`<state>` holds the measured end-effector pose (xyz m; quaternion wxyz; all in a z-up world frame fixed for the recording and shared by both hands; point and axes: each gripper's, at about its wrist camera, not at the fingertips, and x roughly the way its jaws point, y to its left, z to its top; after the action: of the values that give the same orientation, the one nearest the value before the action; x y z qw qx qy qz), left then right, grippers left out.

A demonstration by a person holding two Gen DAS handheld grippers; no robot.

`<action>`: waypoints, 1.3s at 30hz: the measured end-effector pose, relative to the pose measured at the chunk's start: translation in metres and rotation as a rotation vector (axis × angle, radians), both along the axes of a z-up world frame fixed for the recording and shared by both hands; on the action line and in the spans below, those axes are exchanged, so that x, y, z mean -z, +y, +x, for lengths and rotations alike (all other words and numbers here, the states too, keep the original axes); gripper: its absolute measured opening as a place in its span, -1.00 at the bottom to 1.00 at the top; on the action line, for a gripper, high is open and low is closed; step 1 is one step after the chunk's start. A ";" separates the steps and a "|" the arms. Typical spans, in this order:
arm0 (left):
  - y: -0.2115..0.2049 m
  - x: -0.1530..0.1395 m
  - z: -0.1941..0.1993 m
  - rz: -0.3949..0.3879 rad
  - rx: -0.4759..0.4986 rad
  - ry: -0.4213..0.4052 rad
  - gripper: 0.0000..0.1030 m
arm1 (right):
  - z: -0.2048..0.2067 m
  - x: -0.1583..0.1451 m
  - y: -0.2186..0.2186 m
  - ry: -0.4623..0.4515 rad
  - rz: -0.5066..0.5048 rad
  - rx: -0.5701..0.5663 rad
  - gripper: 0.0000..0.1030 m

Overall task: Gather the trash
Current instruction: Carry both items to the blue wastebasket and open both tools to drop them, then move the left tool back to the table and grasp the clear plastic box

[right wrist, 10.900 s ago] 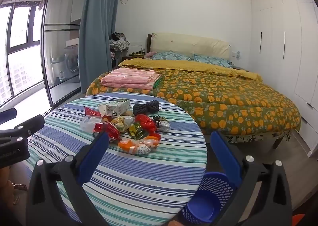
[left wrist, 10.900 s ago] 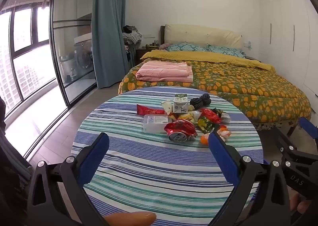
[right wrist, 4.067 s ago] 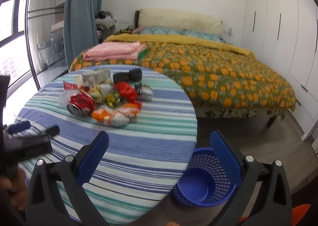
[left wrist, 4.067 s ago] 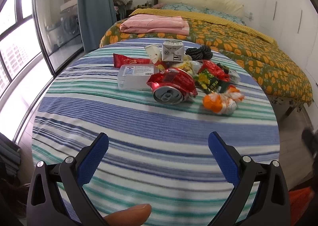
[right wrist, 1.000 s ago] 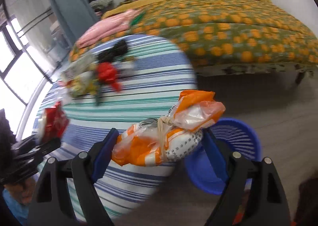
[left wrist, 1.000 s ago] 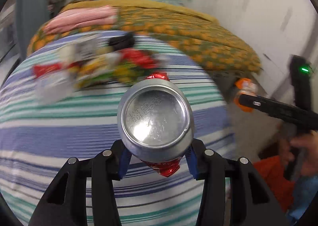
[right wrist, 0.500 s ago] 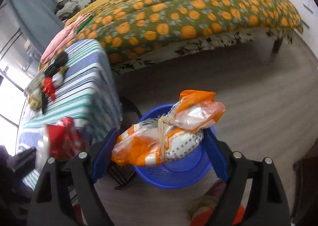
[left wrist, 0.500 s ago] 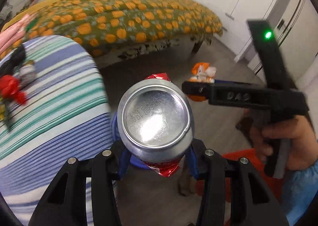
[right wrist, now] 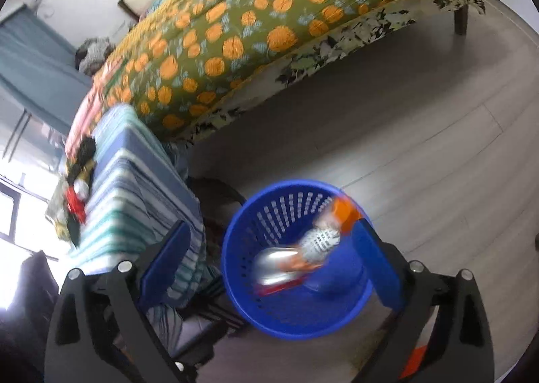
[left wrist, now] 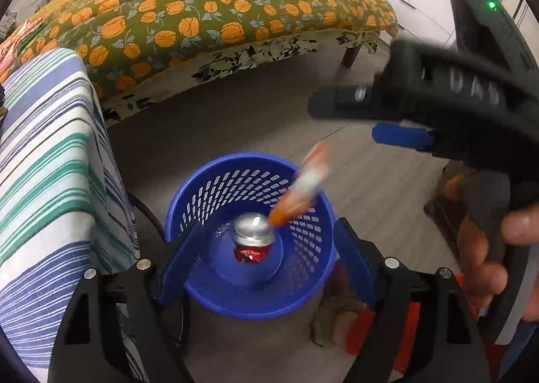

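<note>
My left gripper [left wrist: 266,258] above blue basket [left wrist: 209,295], jaws opening, nothing between pads. Crushed can [left wrist: 252,236] inside basket. My right gripper [right wrist: 269,261] likewise opening, empty (orange bag [right wrist: 323,234] blurred, at basket's 2 o'clock).

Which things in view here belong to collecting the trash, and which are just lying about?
Part of the job:
- blue basket
- crushed red can, inside the basket
- orange-and-white bag, blurred, falling into the basket
- remaining litter on the striped table
- left gripper and right gripper, jaws opening, nothing between them

Just lying about:
- bed
- curtain
</note>
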<state>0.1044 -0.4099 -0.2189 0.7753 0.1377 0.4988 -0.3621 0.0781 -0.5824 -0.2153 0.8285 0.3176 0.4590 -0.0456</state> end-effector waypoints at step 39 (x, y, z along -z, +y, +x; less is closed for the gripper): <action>0.392 -0.071 0.009 0.005 -0.420 -0.223 0.89 | 0.024 -0.052 0.387 -0.241 -0.480 -0.636 0.91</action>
<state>0.1137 -0.0182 -0.1479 0.8837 0.0721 0.4285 -0.1739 0.1023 -0.1950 -0.1630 0.8997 -0.0389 0.4102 0.1442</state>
